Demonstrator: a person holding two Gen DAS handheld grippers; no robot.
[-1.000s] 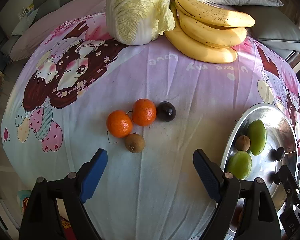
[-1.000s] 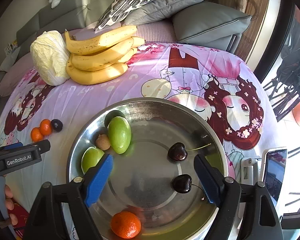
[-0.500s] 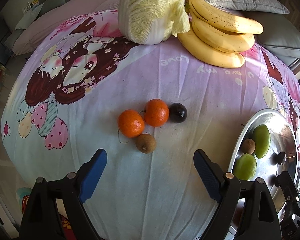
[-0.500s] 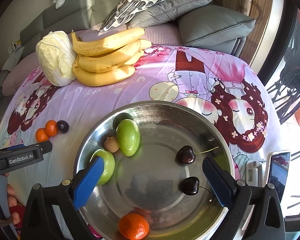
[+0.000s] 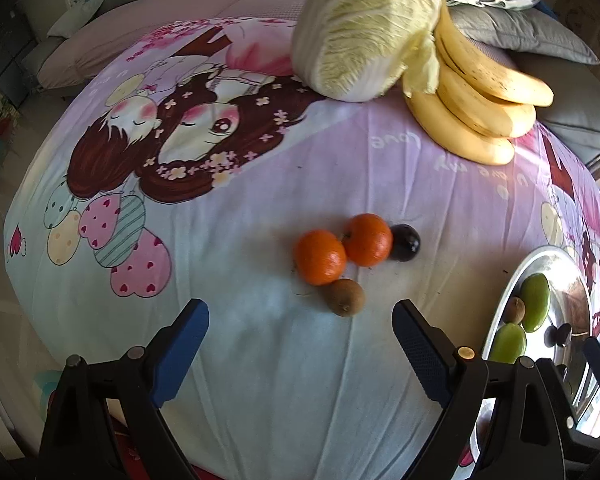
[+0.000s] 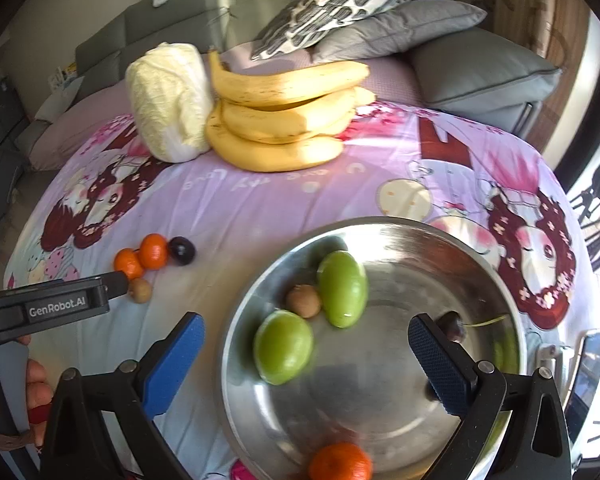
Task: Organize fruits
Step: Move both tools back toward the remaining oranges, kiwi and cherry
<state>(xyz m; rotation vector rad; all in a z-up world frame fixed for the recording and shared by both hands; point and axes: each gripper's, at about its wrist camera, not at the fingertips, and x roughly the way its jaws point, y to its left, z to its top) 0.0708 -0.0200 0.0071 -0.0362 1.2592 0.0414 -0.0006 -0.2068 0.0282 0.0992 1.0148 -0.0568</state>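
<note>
Left tongs (image 5: 296, 344): apart, empty, over the cloth.
Right tongs (image 6: 304, 364): opening, holding nothing, above the metal bowl (image 6: 512, 280).
Loose fruit: two oranges (image 5: 320, 256), plum (image 5: 405, 242), brown fruit (image 5: 346, 297) on the cloth-covered bench (image 5: 260, 380).
Bowl: green fruits (image 6: 342, 288).

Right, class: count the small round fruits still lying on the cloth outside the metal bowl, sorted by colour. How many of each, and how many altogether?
Orange: 2 (left orange fruit, right orange fruit)
Dark purple: 1 (dark purple fruit)
Brown: 1 (brown fruit)
Total: 4
</note>
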